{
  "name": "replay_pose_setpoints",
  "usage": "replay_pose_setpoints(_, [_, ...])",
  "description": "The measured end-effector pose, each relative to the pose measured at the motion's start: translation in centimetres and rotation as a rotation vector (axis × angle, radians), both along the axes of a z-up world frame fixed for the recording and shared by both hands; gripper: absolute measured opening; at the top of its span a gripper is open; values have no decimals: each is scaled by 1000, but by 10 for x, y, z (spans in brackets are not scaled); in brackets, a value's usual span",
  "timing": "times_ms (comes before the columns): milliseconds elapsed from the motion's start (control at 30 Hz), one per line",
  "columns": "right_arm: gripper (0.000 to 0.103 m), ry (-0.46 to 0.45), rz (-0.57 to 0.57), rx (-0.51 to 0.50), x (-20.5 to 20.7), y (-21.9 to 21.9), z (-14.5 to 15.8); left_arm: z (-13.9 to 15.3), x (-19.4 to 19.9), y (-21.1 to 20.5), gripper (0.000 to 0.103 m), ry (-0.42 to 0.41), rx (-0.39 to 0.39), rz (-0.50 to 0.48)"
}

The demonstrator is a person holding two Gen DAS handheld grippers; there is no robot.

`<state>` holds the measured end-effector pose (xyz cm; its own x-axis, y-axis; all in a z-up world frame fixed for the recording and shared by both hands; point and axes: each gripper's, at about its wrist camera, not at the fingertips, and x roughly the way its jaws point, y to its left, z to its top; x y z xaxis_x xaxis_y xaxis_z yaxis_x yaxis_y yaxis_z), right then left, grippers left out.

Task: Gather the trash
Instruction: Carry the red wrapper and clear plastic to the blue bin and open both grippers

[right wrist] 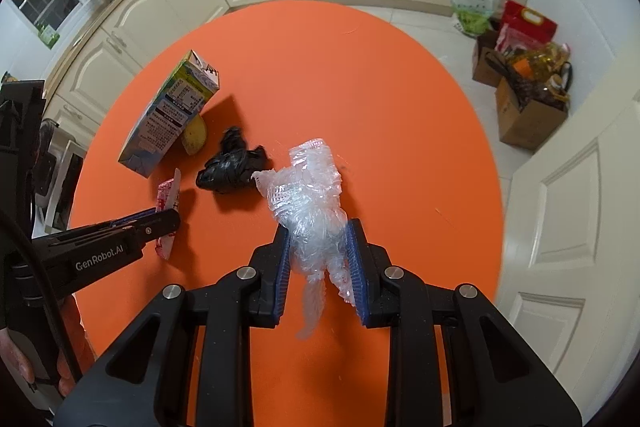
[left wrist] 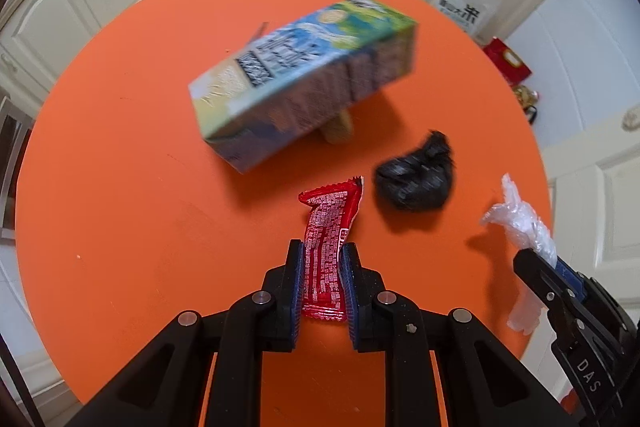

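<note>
Pinched in my left gripper is a light, slippery red wrapper, my right gripper clamps soft crinkled plastic, and at one o'clock the black bag wad looks squashy enough to grab anywhere.

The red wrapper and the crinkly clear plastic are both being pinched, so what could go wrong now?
1. The clear plastic is loose and puffy between the right gripper fingers, with a tail hanging below; it might slip out.
2. The left gripper pinches only the lower part of the red wrapper; the thin foil could slide free.
3. The milk carton leans tilted on a yellowish thing; a bump might topple it.
</note>
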<state>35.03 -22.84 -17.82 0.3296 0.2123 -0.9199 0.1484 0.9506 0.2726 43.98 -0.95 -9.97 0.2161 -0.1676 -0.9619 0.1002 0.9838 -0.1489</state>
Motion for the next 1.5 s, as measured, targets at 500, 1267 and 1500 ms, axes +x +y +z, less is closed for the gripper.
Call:
replay_pose_setpoints(500, [25, -70, -168, -14, -98, -52, 33, 15, -86, -72, 15, -63, -2, -204])
replay_pose_setpoints(1267, [25, 20, -556, -68, -257, -175, 17, -37, -172, -248, 16, 18, 33, -625])
replay_pose_setpoints(1500, [25, 43, -584, -54, -266, -191, 6, -55, -171, -283, 21, 30, 129, -658])
